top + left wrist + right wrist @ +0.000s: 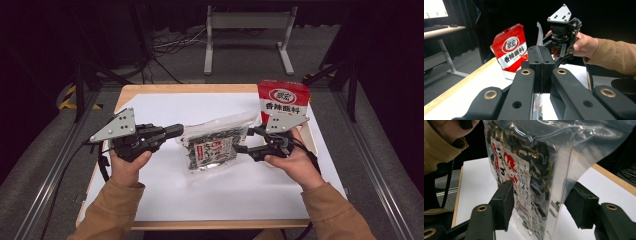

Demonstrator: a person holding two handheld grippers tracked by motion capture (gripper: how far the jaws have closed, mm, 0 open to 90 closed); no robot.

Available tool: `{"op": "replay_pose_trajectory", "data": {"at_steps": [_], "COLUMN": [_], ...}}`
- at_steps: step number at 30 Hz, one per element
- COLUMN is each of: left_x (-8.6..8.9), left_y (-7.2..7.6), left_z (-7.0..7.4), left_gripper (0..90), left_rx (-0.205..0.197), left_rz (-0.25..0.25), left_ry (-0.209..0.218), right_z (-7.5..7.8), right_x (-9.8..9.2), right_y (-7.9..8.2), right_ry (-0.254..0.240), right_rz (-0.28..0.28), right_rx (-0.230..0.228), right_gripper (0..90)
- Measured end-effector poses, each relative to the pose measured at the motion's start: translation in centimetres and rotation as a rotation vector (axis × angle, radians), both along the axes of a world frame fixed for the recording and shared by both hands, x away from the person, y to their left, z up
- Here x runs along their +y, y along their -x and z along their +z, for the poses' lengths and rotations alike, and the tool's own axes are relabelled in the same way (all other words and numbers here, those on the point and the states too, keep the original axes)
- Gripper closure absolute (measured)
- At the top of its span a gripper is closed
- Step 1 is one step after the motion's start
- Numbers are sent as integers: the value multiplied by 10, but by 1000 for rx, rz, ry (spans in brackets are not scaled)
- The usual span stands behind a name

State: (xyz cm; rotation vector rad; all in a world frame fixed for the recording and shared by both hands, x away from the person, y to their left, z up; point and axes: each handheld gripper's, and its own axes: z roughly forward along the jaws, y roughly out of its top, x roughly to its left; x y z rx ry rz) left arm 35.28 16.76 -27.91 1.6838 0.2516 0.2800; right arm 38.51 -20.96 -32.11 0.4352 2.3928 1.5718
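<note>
The clear plastic bag (214, 146) of dark dried bits, with a red-and-white label, hangs in the air just over the white counter (165, 195) between the two grippers, and it looks light, limp and slick, its film creasing wherever it is pulled. The left gripper (176, 131) has its fingers (535, 60) pressed together on the bag's flat sealed edge, which seems the surest hold since the filled middle would likely shift and crush. The right gripper (245, 141) has its fingers (504, 203) spread to either side of the opposite end, not yet closing on it, with a red standing pouch (283, 102) behind it.
</note>
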Motion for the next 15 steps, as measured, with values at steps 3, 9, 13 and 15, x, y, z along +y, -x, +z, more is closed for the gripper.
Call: {"op": "replay_pose_trajectory", "data": {"at_steps": [3, 9, 13, 15], "left_x": [0, 0, 1, 1], "left_y": [0, -1, -2, -2], "left_z": [0, 0, -1, -1], "left_gripper": [900, 900, 900, 900], "left_rx": [0, 14, 20, 21], "left_rz": [-1, 3, 11, 14], "left_ry": [1, 5, 6, 5], "right_z": [2, 5, 4, 4], "right_x": [3, 10, 18, 20], "right_y": [-2, -7, -10, -10], "right_ry": [-4, -1, 13, 19], "right_rz": [10, 19, 46, 52], "right_rx": [-1, 10, 19, 24], "right_gripper": [404, 396, 417, 426]}}
